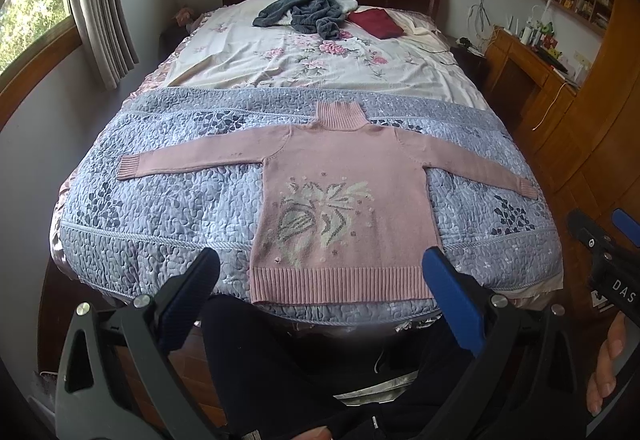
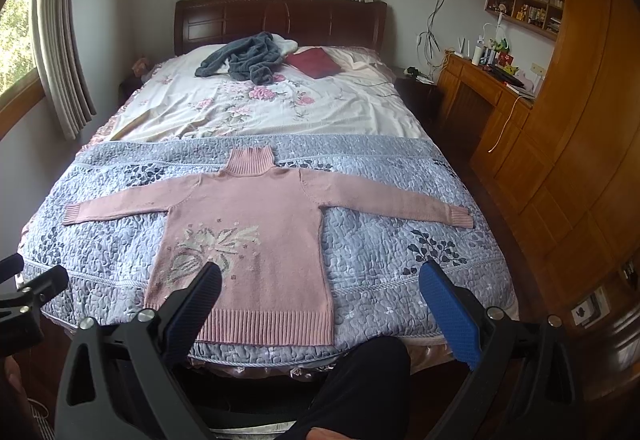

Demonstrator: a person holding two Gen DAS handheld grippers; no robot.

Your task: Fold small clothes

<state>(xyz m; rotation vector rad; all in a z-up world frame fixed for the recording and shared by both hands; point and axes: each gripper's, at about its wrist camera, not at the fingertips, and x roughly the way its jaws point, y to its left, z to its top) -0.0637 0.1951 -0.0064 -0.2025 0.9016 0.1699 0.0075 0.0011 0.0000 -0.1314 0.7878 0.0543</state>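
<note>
A small pink knit sweater [image 1: 344, 175] [image 2: 248, 207] with a high ribbed collar and a pale flower pattern lies flat, face up, on the blue quilt [image 1: 168, 199] [image 2: 384, 236] at the foot of the bed. Both sleeves are spread straight out to the sides. My left gripper [image 1: 322, 260] hangs open in the air in front of the sweater's ribbed hem, holding nothing. My right gripper [image 2: 320, 274] is also open and empty, held off the bed's foot edge, with its fingers framing the sweater's lower right side.
A crumpled grey garment [image 1: 308, 11] [image 2: 244, 57] and a folded dark red cloth [image 1: 376, 23] [image 2: 314, 61] lie near the wooden headboard. Wooden cabinets and a desk [image 2: 496, 87] line the right wall. The person's dark trouser legs [image 1: 280, 360] stand at the bed's foot.
</note>
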